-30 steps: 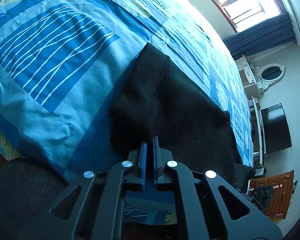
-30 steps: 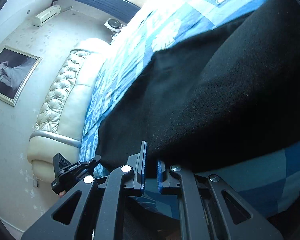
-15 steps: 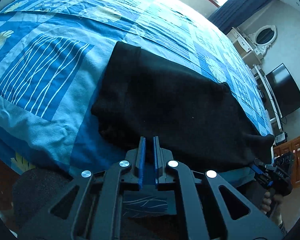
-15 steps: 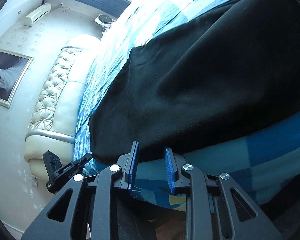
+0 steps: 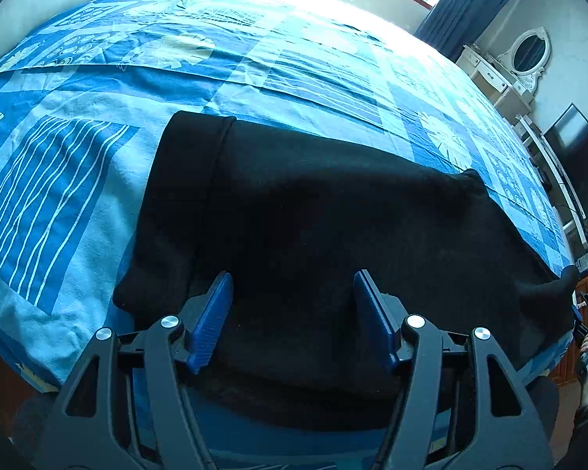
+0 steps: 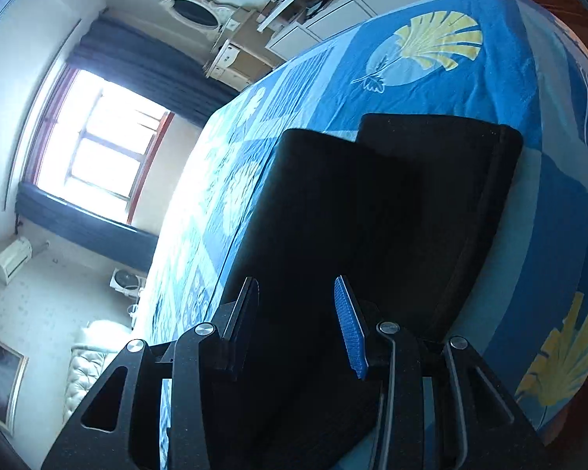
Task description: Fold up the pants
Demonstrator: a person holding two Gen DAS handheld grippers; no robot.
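Black pants (image 5: 325, 227) lie flat on the blue patterned bed cover (image 5: 168, 62), folded lengthwise, their long side along the bed's near edge. My left gripper (image 5: 292, 313) is open and empty, its fingers above the near edge of the pants. In the right wrist view the pants (image 6: 372, 215) stretch away from me, with two cuff ends at the far side. My right gripper (image 6: 298, 317) is open and empty over the near end of the pants. The right gripper and the hand holding it also show at the right edge of the left wrist view (image 5: 586, 313).
A window with dark curtains (image 6: 94, 156) is beyond the bed. A white dresser with an oval mirror (image 5: 525, 55) and a black TV (image 5: 576, 156) stand at the right. A padded headboard (image 6: 86, 368) is at the bed's left end.
Both grippers have opened from shut or nearly shut. The left one has risen and looks down on the whole pants. The right one has swung round to look along the pants toward the cuffs.
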